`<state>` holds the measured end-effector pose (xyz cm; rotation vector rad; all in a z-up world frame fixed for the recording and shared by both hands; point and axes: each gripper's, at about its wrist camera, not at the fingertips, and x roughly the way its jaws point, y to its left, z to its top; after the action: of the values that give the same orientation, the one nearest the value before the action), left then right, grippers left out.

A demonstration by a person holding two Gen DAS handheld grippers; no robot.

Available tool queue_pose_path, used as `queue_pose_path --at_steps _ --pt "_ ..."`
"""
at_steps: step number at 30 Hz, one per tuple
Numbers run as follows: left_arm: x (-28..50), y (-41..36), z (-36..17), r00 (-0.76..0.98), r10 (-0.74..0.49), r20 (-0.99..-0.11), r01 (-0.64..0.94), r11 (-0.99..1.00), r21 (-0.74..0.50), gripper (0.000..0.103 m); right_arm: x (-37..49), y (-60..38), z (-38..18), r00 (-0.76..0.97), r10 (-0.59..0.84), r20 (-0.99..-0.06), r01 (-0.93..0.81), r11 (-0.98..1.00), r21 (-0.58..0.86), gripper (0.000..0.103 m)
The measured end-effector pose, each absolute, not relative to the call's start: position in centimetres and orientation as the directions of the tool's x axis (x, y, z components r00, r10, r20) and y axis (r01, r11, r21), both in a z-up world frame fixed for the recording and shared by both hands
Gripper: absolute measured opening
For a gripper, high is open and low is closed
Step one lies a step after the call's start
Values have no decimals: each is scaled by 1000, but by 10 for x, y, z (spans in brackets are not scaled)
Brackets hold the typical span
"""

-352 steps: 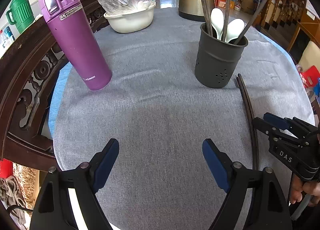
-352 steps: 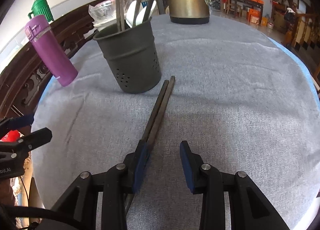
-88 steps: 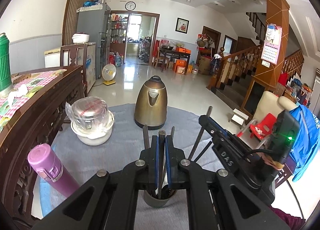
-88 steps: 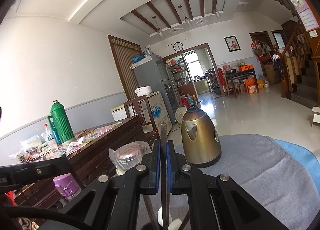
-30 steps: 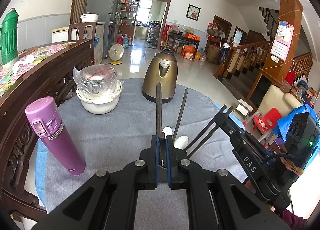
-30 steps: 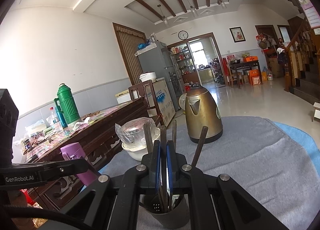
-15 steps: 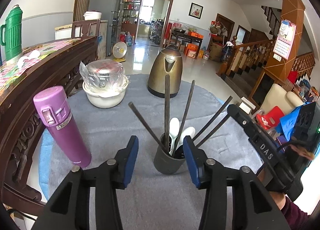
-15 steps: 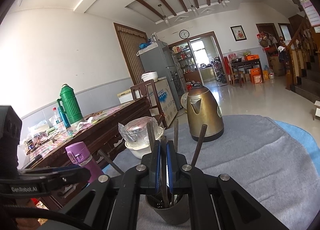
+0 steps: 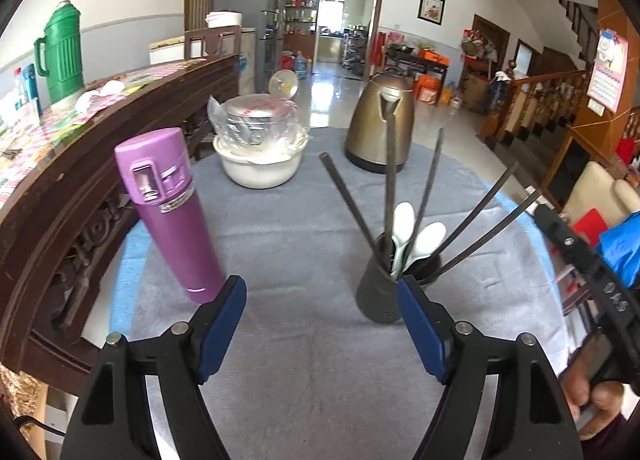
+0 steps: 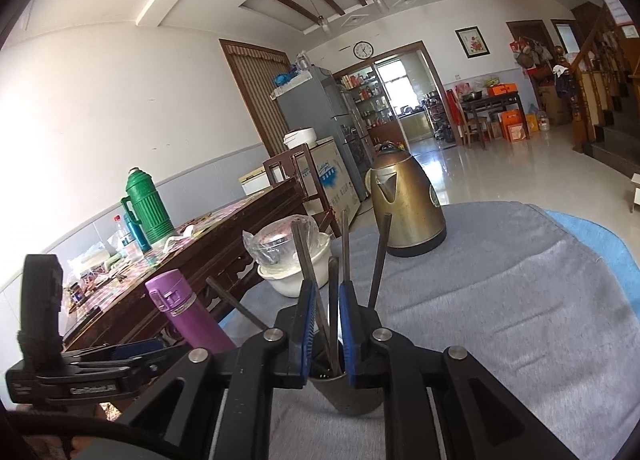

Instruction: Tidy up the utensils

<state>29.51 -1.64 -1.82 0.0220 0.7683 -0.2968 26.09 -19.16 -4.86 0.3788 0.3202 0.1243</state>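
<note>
Left wrist view: we're seeing the left gripper (image 9: 322, 324) at the bottom of the frame, jaws spread wide and opening, nothing between the pads, only bare grey cloth (image 9: 304, 364). The holder (image 9: 384, 292) is standing just right of centre, behind the right-hand pad. Chopsticks (image 9: 390, 184) are fanning out of it, two white spoons (image 9: 404, 220) sitting among them. A purple flask (image 9: 176, 212) is standing at centre left, a white bowl (image 9: 260, 168) and a brass kettle (image 9: 380, 128) above centre. The right gripper's body (image 9: 580, 272) is showing at the right edge, with a hand (image 9: 592, 400) at lower right.

Right wrist view: the right gripper (image 10: 325, 326) is sitting at bottom centre, jaws narrowly parted and opening. One chopstick (image 10: 333, 316) is running up between the pads; we can't tell whether they're touching it. The holder (image 10: 348, 392) is directly below the pads. The left gripper (image 10: 132, 352) is showing at lower left.
</note>
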Motion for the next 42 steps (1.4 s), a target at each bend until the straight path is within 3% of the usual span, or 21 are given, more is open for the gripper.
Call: queue_pose_path --at_steps 4,28,42 --pt "291 -17 -19 701 -214 -681 256 966 -41 80 253 -193 -46 946 183 -269 -67 919 388 24" --pt "268 -28 -16 745 -115 -657 212 975 70 84 230 -190 -61 910 214 -354 -75 927 369 24" --pt "261 3 -33 774 -10 -633 98 990 104 85 226 -172 -82 860 212 -463 -48 939 342 24"
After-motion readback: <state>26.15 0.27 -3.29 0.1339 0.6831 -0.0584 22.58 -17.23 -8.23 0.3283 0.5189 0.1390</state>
